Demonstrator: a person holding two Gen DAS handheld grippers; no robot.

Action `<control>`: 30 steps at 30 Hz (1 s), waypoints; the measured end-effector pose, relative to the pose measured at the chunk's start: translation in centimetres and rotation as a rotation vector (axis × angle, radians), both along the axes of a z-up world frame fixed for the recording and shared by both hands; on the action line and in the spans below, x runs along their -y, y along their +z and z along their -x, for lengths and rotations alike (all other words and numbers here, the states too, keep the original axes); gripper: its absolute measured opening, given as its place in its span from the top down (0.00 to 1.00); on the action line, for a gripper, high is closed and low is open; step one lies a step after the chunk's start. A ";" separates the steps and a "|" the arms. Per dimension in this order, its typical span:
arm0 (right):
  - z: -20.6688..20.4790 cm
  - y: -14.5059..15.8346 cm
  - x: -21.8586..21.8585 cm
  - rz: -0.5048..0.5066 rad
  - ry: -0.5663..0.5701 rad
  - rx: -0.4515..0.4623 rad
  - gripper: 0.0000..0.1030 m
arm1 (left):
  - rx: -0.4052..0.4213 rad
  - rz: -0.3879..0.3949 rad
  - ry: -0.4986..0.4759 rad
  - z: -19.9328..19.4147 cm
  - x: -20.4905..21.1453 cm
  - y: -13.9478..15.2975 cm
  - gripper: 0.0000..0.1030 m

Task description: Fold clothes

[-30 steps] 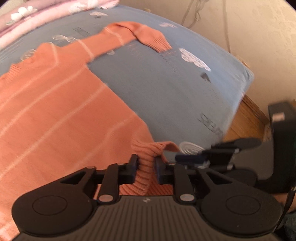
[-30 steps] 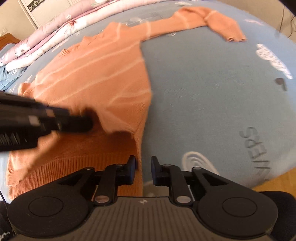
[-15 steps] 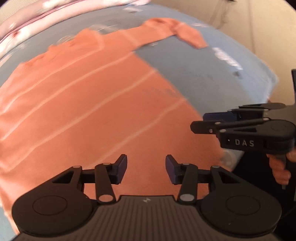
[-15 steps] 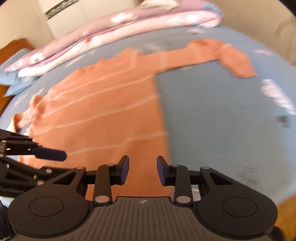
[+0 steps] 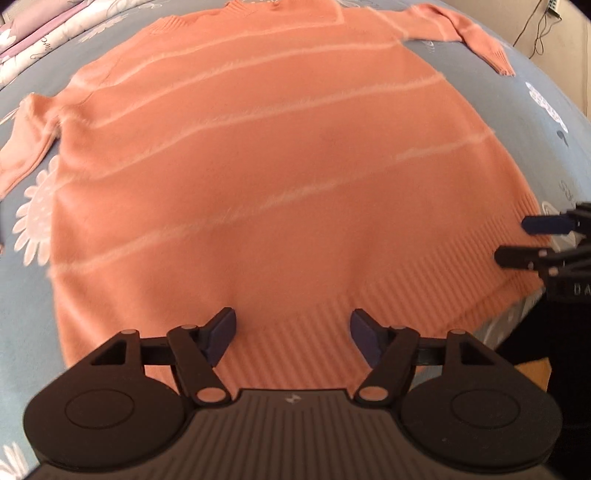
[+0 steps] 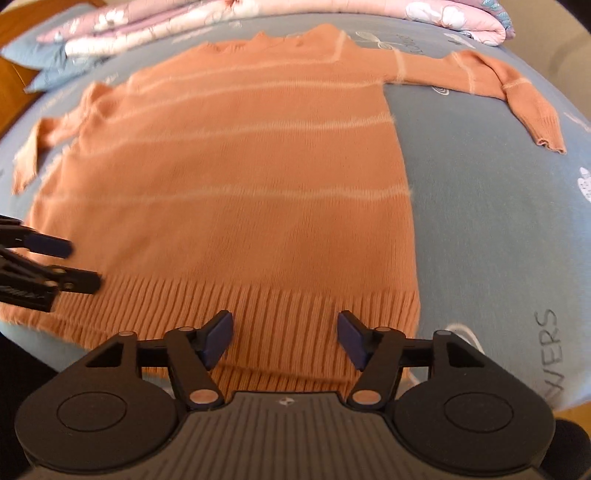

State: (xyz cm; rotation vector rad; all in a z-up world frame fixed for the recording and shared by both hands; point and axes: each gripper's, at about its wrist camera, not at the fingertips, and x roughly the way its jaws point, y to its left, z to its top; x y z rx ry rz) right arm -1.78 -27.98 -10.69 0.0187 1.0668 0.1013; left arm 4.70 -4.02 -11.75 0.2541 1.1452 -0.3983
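An orange sweater (image 5: 280, 177) with pale stripes lies spread flat on the blue bedsheet (image 6: 480, 221), ribbed hem (image 6: 280, 306) nearest me. One sleeve (image 6: 480, 74) stretches out to the upper right, and the other sleeve (image 6: 33, 147) bunches at the left. My left gripper (image 5: 292, 332) hovers over the hem's left part, its jaws opening with nothing between them. My right gripper (image 6: 284, 332) hovers over the hem's right part, jaws also opening and empty. Each gripper shows at the edge of the other's view: the right gripper (image 5: 517, 240) and the left gripper (image 6: 77, 264).
A folded pink floral quilt (image 6: 258, 14) and a blue pillow (image 6: 48, 62) lie at the far end of the bed. The bed's near edge runs just below the hem, with wooden floor (image 5: 532, 373) beyond. A cable (image 5: 535, 33) hangs on the wall.
My left gripper let go of the hem corner it pinched and slid left over the sweater. Both grippers' jaws spread wide. The sweater now lies flat.
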 end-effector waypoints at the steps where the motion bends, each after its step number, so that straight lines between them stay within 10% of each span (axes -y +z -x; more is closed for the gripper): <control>1: 0.1 0.1 -0.3 0.009 -0.010 -0.013 0.34 | 0.023 0.021 0.012 0.3 -1.0 0.6 0.33; 5: 1.0 1.4 -1.0 -0.021 -0.030 -0.016 0.34 | 0.121 0.133 0.124 0.7 -5.6 2.6 0.33; 10: 2.2 2.5 -2.8 0.018 0.006 -0.006 0.34 | -0.011 0.211 0.387 -0.8 -11.5 -0.9 0.35; 30: 3.7 4.4 -6.5 0.047 0.062 -0.005 0.34 | 0.026 0.334 0.268 -1.9 -11.6 1.2 0.33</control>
